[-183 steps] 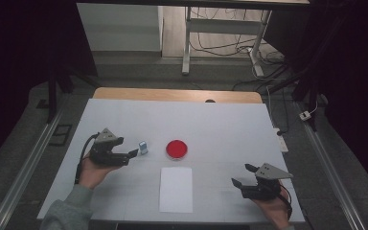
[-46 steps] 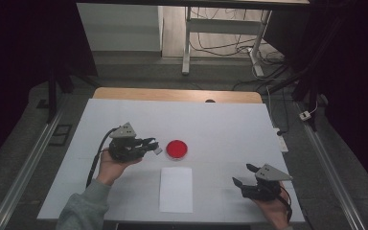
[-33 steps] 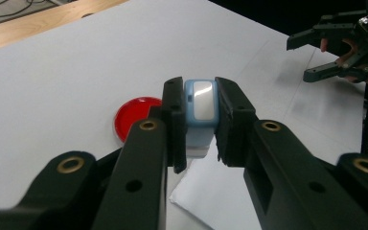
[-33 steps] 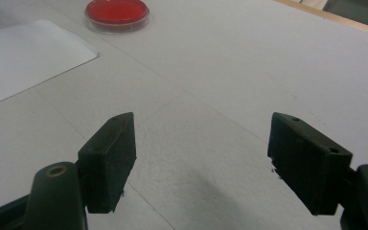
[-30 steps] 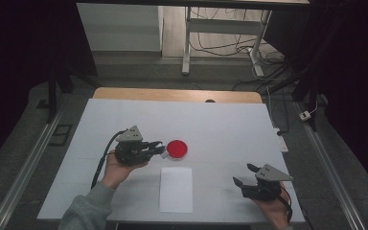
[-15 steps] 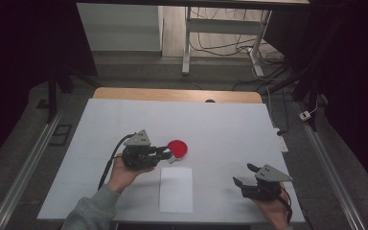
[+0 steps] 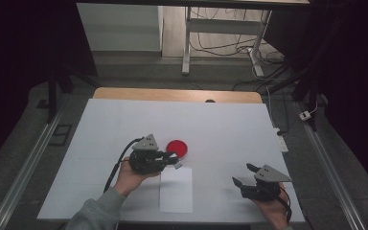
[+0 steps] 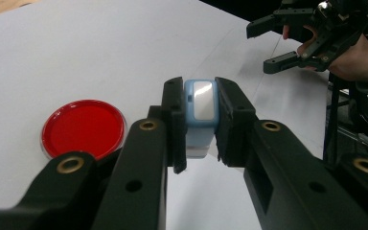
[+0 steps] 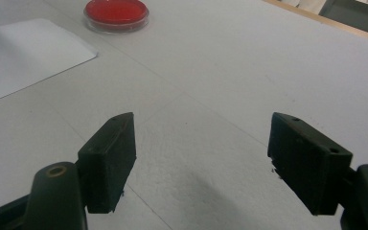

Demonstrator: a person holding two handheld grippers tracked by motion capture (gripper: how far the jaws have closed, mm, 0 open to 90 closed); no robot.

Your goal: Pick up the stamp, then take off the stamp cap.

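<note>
On the white table, the left gripper clamps a small, light, rigid blue stamp by its smooth sides, while the right gripper gapes empty.

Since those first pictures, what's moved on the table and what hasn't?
The left hand-held gripper took hold of the small blue-and-white block that stood left of the red dish, then carried it rightward to the near edge of the dish, by the white sheet. The right hand-held gripper stayed open in place; dish and sheet did not move.

Left tongs clamped tight (palm underneath), right tongs gaping wide.
</note>
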